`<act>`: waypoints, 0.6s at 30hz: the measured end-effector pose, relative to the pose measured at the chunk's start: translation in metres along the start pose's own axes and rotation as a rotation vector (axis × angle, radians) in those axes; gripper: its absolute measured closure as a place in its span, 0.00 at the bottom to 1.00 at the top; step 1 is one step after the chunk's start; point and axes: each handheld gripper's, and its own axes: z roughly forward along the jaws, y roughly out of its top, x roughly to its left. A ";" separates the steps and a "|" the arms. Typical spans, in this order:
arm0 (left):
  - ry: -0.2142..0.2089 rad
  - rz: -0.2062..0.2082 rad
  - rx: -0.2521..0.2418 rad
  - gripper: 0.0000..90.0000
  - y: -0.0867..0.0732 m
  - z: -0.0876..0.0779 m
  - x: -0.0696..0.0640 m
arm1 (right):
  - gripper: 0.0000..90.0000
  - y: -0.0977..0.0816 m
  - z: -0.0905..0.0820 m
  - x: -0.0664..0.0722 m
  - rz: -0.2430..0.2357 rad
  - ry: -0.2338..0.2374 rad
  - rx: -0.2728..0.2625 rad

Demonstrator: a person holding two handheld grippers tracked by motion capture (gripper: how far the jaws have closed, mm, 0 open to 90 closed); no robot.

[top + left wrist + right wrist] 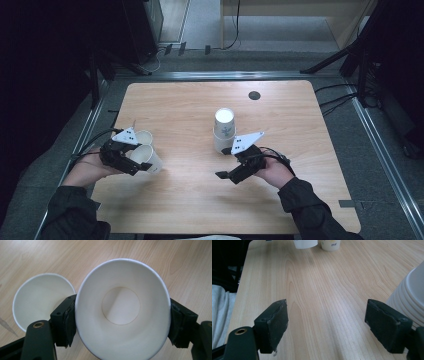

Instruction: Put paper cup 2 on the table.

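A: Why is the left gripper (131,164) tipped over like that?

B: Its jaws clamp a paper cup (122,307) by the sides, mouth toward its camera; likely it is being carried. A second cup (41,300) sits just beside its jaw.

A: And the right gripper (325,322)?

B: Wide apart, empty, with the cup stack (224,130) just beside it. The print on the stack is too small to read.

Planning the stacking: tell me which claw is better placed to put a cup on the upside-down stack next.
Left, probably. The left claw is already shut on a paper cup, while the right claw is open and empty beside the stack.
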 end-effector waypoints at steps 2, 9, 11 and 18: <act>-0.005 0.000 0.012 0.26 -0.004 0.002 0.001 | 0.21 0.000 0.001 0.000 0.006 0.002 0.000; 0.000 0.012 0.052 0.25 -0.011 0.010 0.003 | 0.21 0.001 0.001 0.000 -0.006 0.003 0.005; 0.005 0.014 0.063 0.25 -0.013 0.011 0.004 | 0.21 0.001 0.001 0.000 -0.003 0.002 0.005; 0.002 0.015 0.060 0.24 -0.015 0.015 0.005 | 0.21 0.000 0.001 0.000 -0.001 0.000 0.005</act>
